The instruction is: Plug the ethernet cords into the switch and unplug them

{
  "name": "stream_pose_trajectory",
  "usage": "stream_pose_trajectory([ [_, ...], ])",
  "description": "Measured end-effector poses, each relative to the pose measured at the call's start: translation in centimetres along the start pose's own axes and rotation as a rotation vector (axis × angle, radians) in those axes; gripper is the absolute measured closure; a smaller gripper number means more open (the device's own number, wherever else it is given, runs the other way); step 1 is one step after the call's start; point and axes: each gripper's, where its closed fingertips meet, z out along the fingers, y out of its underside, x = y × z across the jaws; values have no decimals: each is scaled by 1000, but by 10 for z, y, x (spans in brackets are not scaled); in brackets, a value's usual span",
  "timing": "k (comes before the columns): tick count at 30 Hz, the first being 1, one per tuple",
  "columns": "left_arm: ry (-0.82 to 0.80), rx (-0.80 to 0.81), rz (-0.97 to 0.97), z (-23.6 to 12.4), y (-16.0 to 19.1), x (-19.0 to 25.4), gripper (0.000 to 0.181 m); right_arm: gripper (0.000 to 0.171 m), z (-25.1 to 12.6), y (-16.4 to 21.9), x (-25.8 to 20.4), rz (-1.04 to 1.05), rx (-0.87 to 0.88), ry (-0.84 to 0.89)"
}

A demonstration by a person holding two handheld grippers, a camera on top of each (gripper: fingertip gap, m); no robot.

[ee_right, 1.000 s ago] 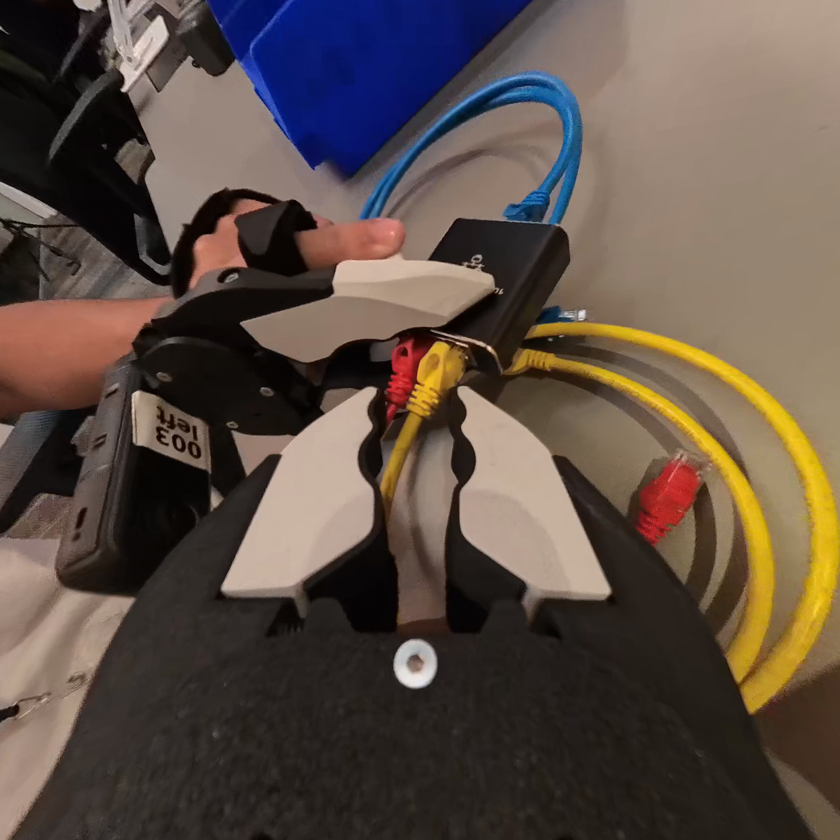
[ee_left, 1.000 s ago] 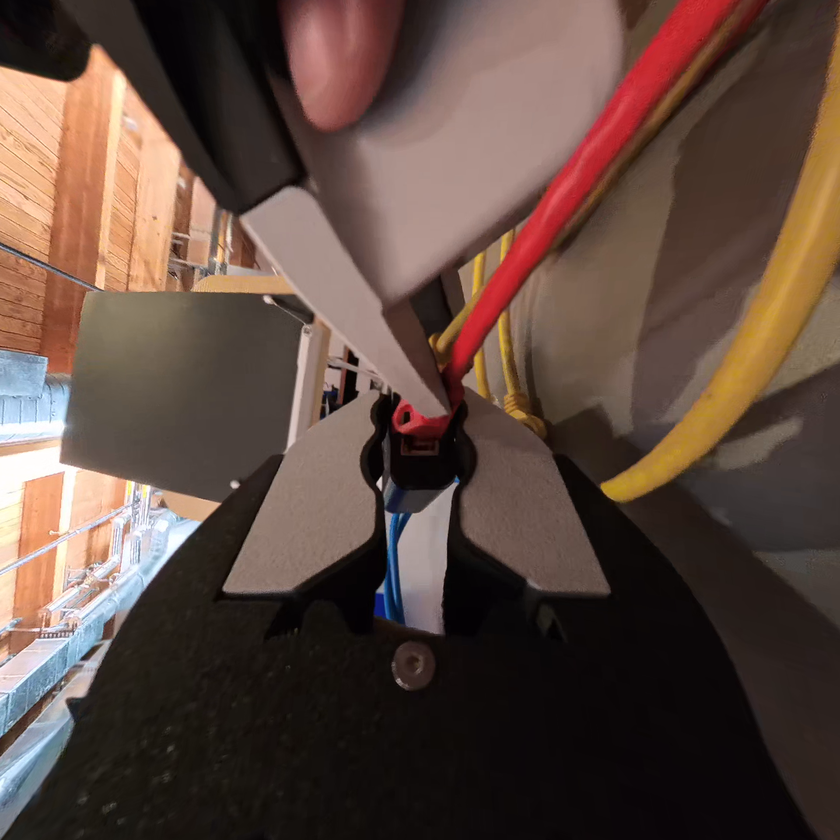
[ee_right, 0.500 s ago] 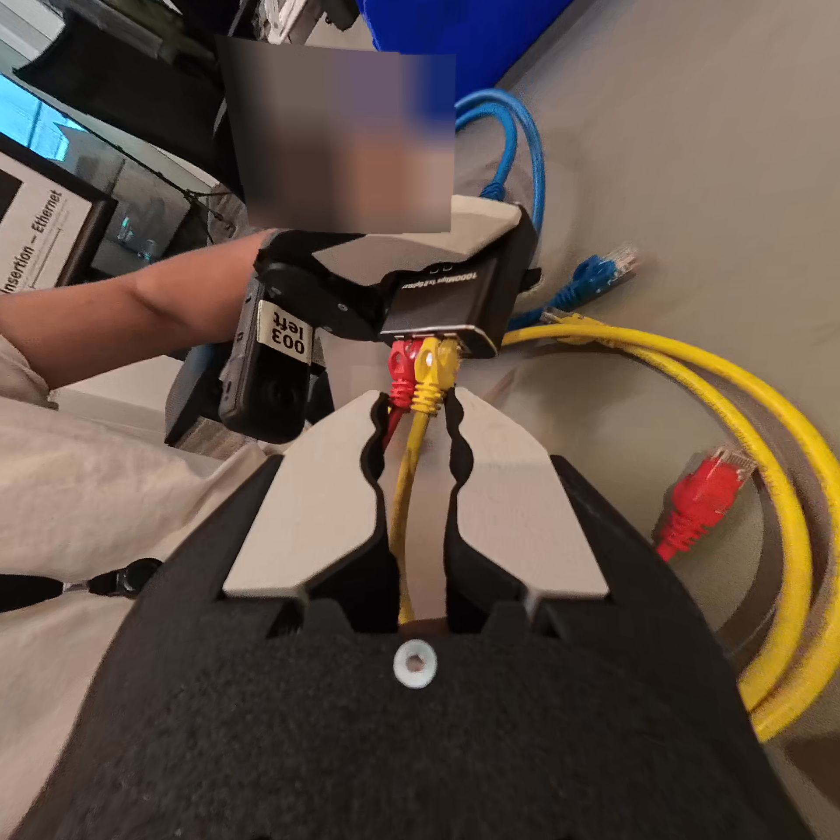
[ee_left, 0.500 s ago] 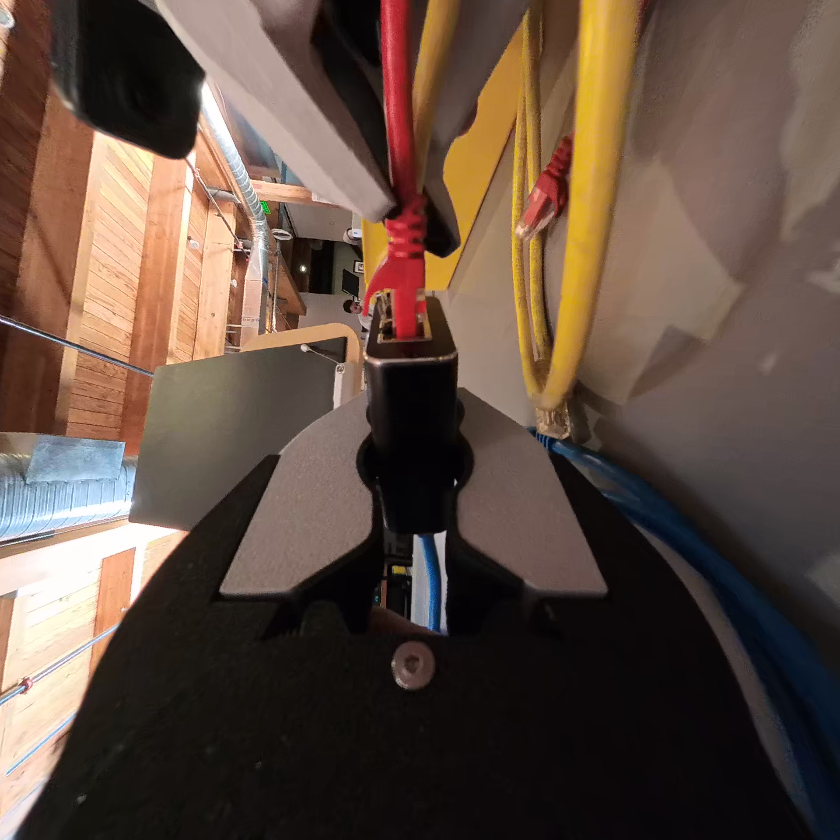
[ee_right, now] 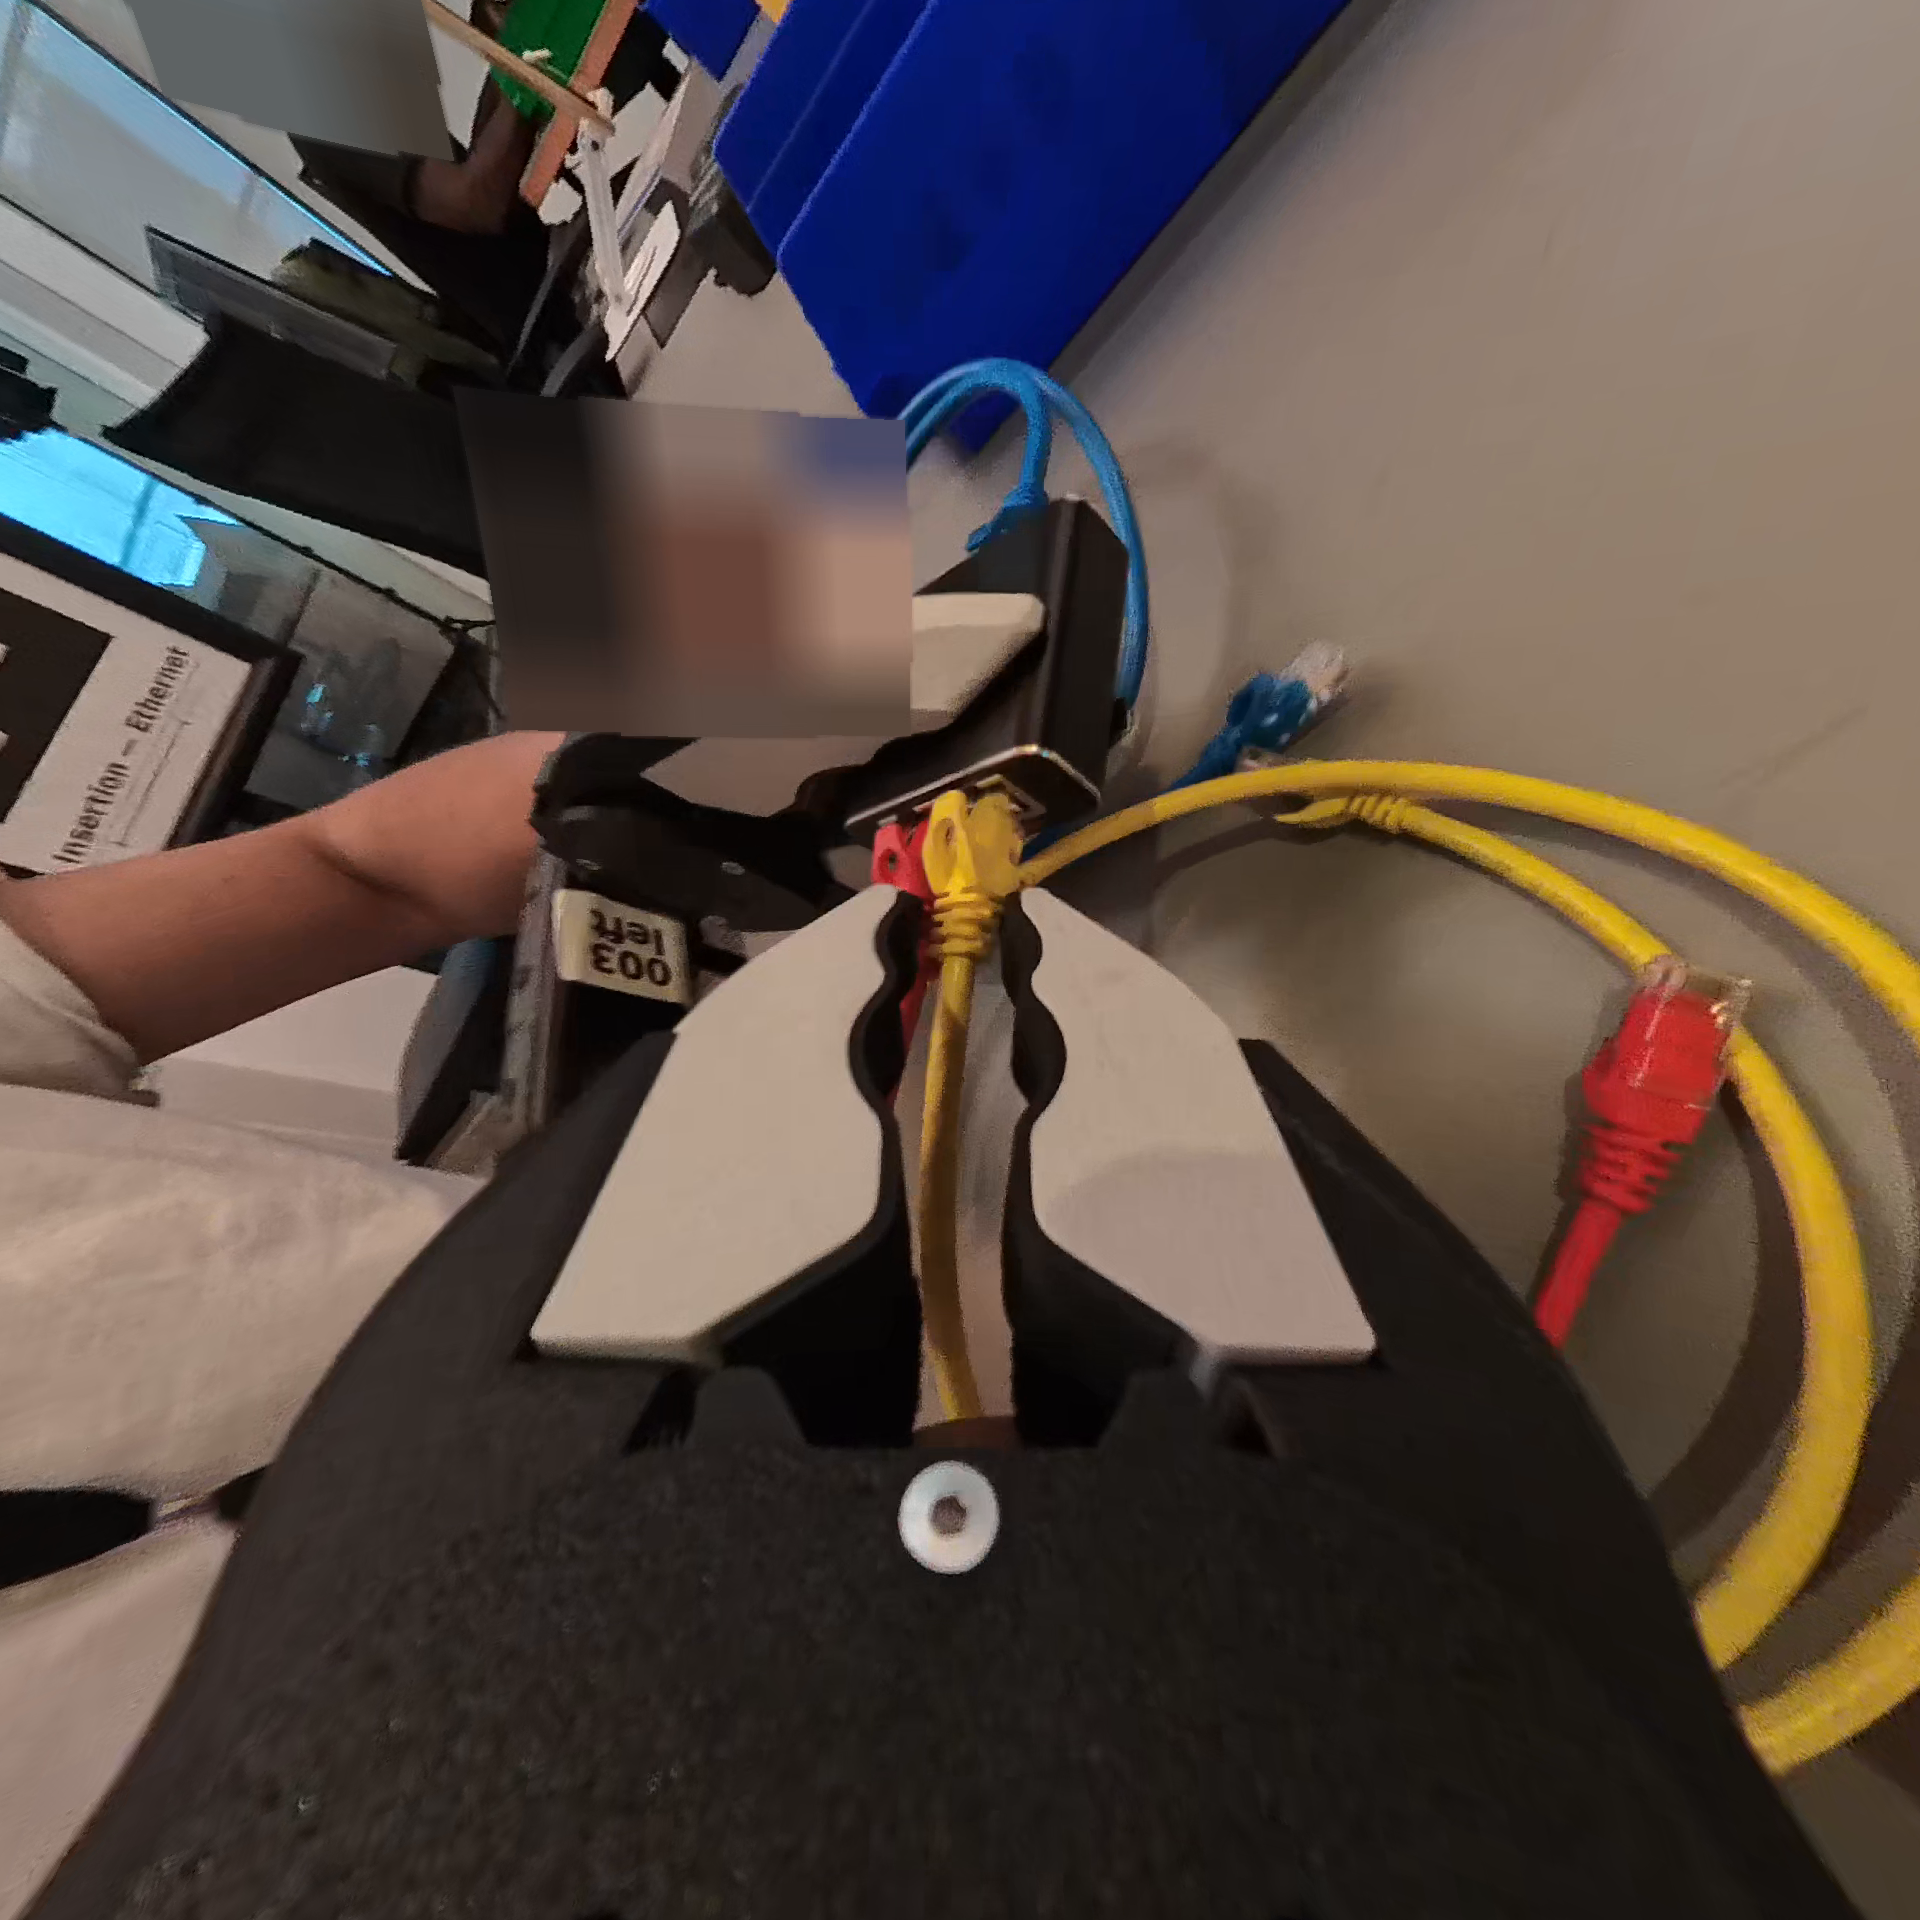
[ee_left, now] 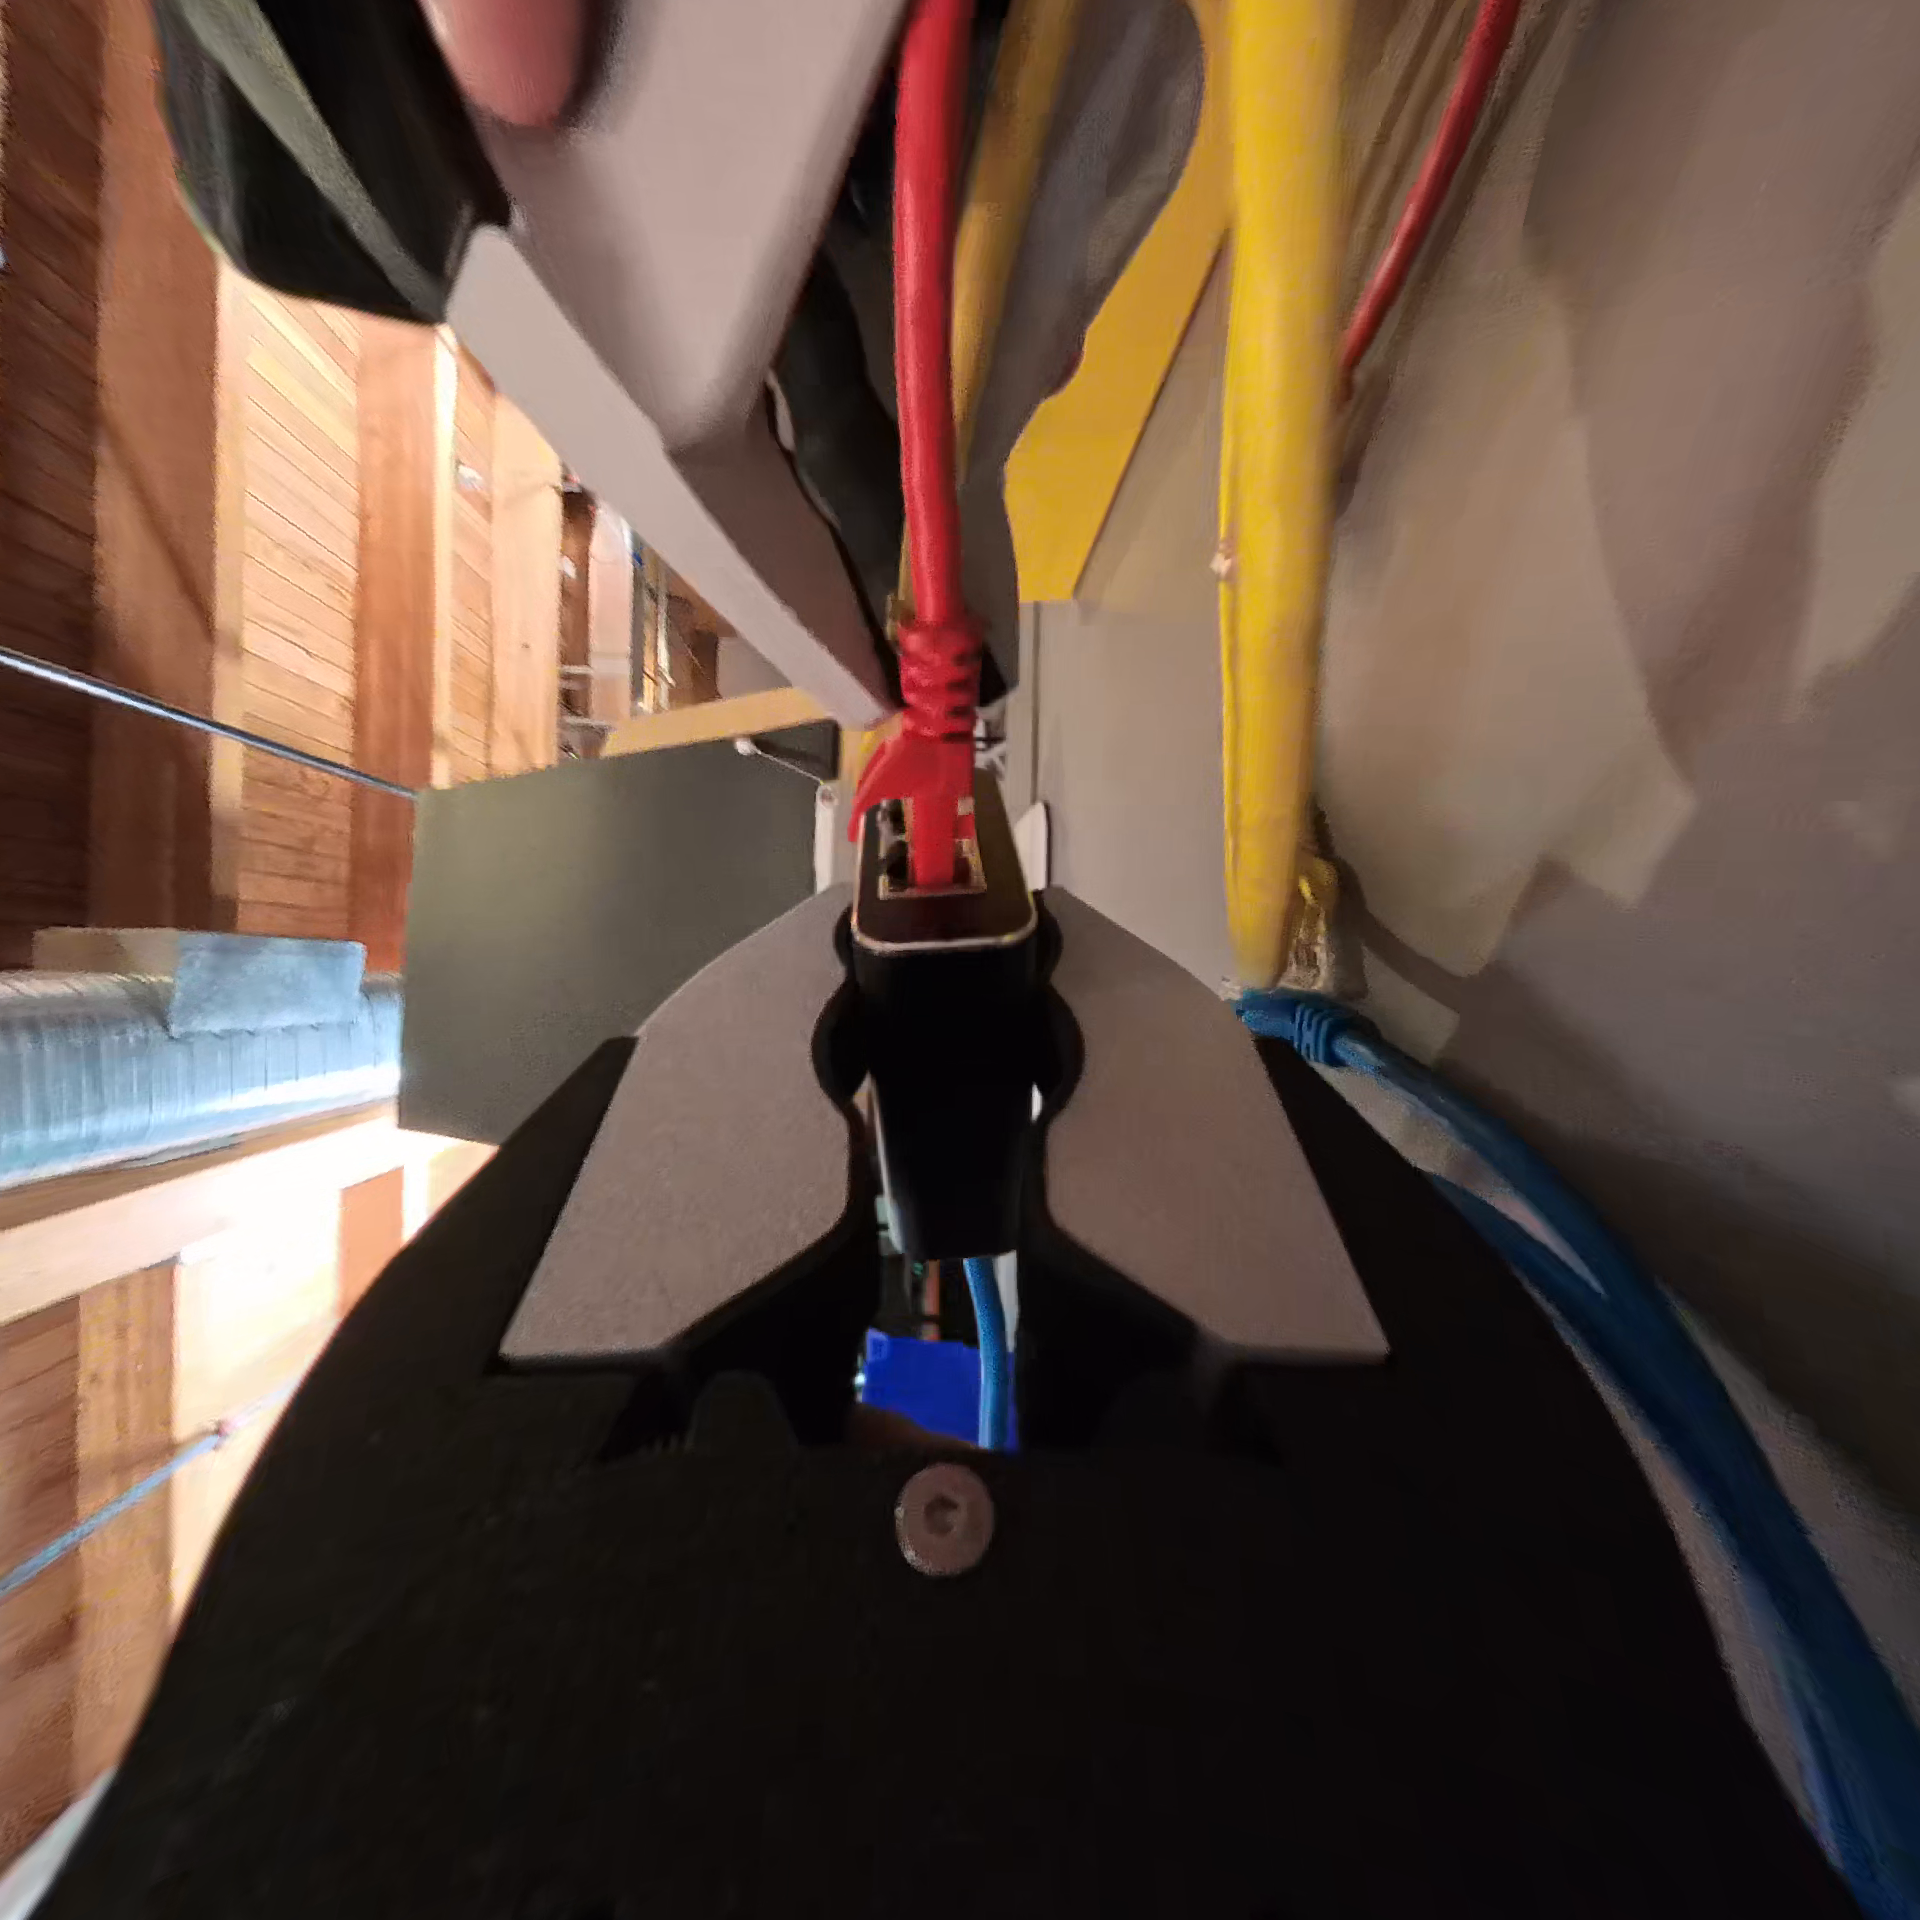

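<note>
My left gripper (ee_left: 940,997) is shut on the black switch (ee_left: 940,1049) and holds it off the grey table. A red plug (ee_left: 930,821) sits in one port of it. In the right wrist view the switch (ee_right: 1081,623) carries the red plug (ee_right: 896,854) and a yellow plug (ee_right: 971,831) side by side. My right gripper (ee_right: 958,920) is closed around the yellow cord just behind that plug. The left gripper (ee_right: 727,831) shows there too, held by a bare arm. The right gripper's fingers (ee_left: 727,436) fill the top of the left wrist view.
On the grey table (ee_right: 1507,416) lie a loose red plug (ee_right: 1652,1070), a loose blue plug (ee_right: 1278,707), a loose yellow plug (ee_right: 1340,810) and coiled yellow cord (ee_right: 1818,1247). Blue bins (ee_right: 1018,187) stand at the back. A blue cord (ee_left: 1558,1299) runs beside the switch. The grippers' ends are close to 5 centimeters from one another.
Both grippers kept their grip. The switch and both grippers swung together, so the switch's port face now points more squarely at my right gripper. The yellow plug stays at its port.
</note>
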Motion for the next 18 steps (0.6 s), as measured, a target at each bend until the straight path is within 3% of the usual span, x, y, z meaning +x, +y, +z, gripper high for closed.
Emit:
stream_pose_trajectory([
  [3,79,-18,-126,5,8,-1,155,156,-9,-19,0,-150,78,128],
  [6,169,-39,-192,8,15,10,154,142,-30,-45,-24,-534,161,295],
  [10,303,-27,-259,7,10,26,154,141,-19,-39,-40,-1153,-1,560],
  [12,358,-17,-289,5,6,28,154,151,-9,-37,-30,-1354,-74,662],
  [14,416,-8,-313,3,3,30,154,152,0,-27,-13,-1382,-210,666],
  [18,440,-21,-261,-1,6,32,154,150,5,-15,-8,-1339,-298,577],
])
